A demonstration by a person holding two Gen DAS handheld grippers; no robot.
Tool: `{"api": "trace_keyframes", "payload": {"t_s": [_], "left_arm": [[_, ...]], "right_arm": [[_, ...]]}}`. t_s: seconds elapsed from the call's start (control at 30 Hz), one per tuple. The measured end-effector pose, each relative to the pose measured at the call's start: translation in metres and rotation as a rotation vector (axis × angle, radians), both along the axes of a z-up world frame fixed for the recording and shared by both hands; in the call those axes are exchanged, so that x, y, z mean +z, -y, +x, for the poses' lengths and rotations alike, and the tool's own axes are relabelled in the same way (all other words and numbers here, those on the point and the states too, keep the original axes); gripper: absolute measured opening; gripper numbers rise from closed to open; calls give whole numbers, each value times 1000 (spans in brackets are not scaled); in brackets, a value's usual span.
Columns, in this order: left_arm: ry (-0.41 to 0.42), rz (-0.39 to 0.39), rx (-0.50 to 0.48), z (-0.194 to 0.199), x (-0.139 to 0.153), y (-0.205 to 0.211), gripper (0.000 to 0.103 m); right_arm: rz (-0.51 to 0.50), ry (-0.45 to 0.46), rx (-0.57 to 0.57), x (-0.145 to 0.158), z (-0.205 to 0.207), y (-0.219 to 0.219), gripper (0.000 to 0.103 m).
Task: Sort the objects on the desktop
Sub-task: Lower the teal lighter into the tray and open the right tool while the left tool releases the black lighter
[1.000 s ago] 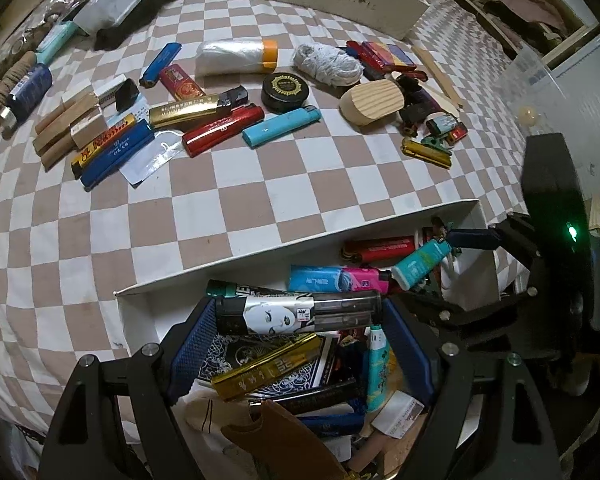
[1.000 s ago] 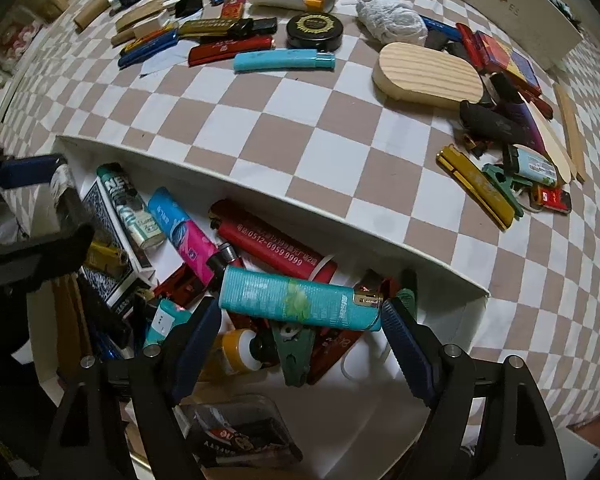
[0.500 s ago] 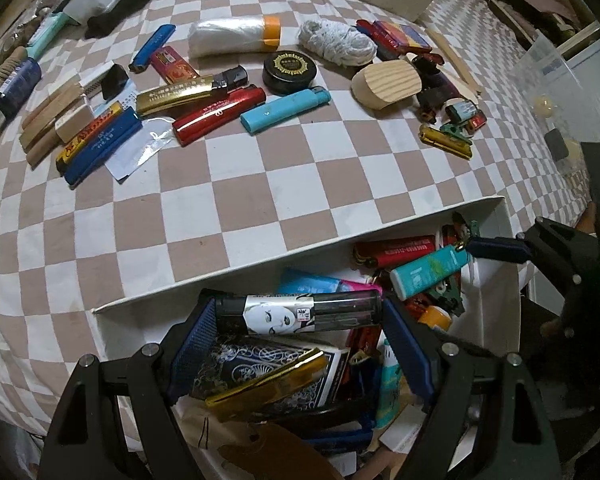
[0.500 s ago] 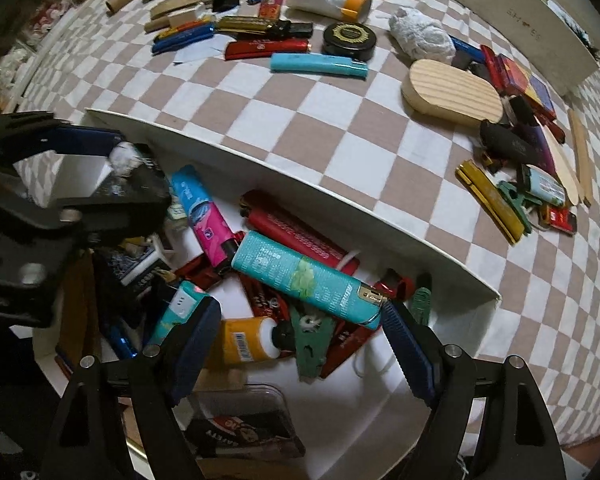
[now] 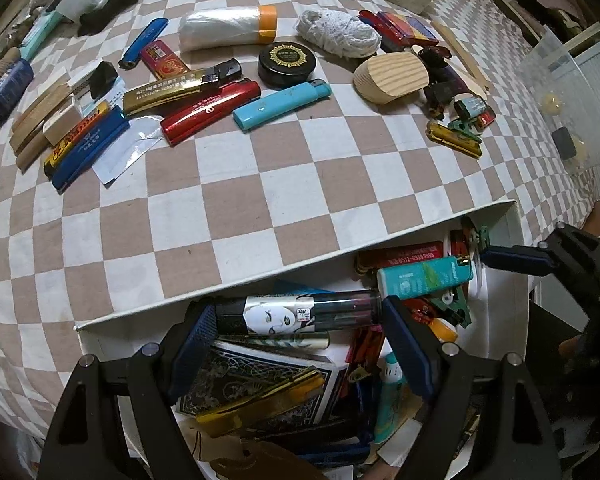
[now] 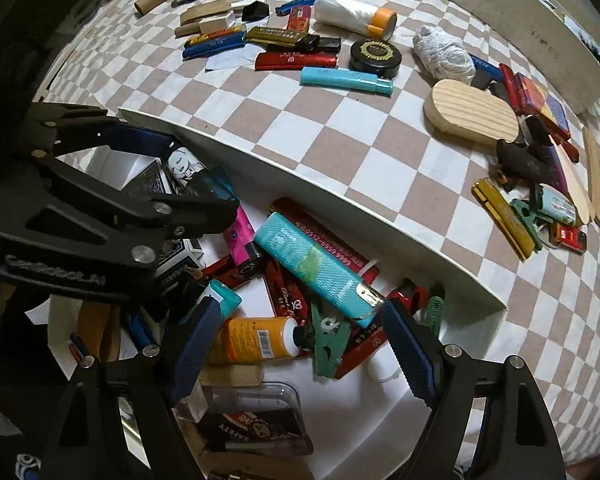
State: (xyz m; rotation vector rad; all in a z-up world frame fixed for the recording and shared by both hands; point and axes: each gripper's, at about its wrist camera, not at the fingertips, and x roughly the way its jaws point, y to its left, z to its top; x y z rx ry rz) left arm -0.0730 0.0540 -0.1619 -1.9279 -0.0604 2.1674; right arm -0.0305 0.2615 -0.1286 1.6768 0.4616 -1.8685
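A white box (image 5: pixel 260 278) stands at the near edge of the checked table, full of lighters and small items. My left gripper (image 5: pixel 296 313) is shut on a black lighter with a face label (image 5: pixel 278 313), held crosswise just above the box's far wall. My right gripper (image 6: pixel 298 312) hangs open over the box's right half. A teal lighter (image 6: pixel 316 270) lies tilted on the pile there, its metal end against my right finger (image 6: pixel 404 344). It no longer spans the two pads. The same teal lighter (image 5: pixel 422 276) shows in the left wrist view beside a right-gripper finger (image 5: pixel 512 261).
On the cloth beyond the box lie a sky-blue lighter (image 5: pixel 282 104), a red lighter (image 5: pixel 210 112), a black round tin (image 5: pixel 287 65), an oval wooden block (image 5: pixel 392 76) and several more items. Inside the box are a card deck (image 5: pixel 260 380), an orange tube (image 6: pixel 256 340) and a green clip (image 6: pixel 328 340).
The teal lighter left the right gripper's pads, swung from crosswise to tilted and dropped onto the pile. The left gripper carried the black lighter forward to the box's far wall.
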Motion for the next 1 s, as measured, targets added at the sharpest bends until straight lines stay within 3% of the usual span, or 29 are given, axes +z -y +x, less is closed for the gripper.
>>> {"api": "trace_keyframes", "payload": {"t_s": [0.4, 0.63, 1.0], "left_arm": [[18, -29, -19, -2, -9, -12, 83], [18, -64, -30, -1, -13, -18, 83], [41, -50, -19, 1, -14, -18, 92]], "right_arm": [[-18, -18, -27, 24, 3, 2, 83], [-26, -21, -29, 6, -8, 51, 83], [-36, -15, -43, 1, -18, 65, 83]]}}
